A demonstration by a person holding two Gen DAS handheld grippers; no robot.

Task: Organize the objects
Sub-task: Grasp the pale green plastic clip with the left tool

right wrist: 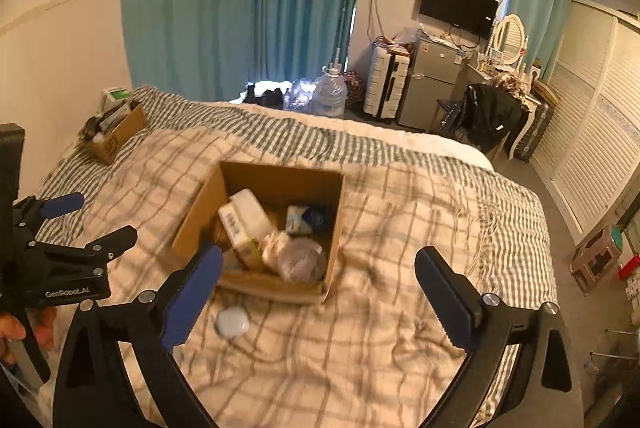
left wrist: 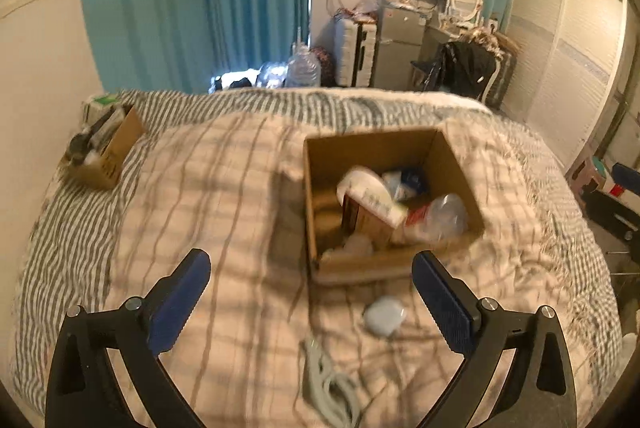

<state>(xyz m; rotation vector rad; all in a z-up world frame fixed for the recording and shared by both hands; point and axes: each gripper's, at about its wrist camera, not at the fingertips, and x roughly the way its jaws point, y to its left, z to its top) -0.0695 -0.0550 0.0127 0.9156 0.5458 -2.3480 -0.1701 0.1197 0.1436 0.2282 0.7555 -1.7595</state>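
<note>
Left wrist view: small white case (left wrist: 384, 315) on bed just in front of cardboard box (left wrist: 456, 168); looks light, rigid, smooth; grip across its sides; both grippers' fingers spread, empty.

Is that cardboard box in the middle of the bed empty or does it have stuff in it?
It has stuff in it. The open-topped box holds a white carton and a clear plastic bottle, among others.

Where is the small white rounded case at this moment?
The small white rounded case lies on the checked blanket, just in front of the open cardboard box; in the left wrist view a grey cable lies nearby.
</note>
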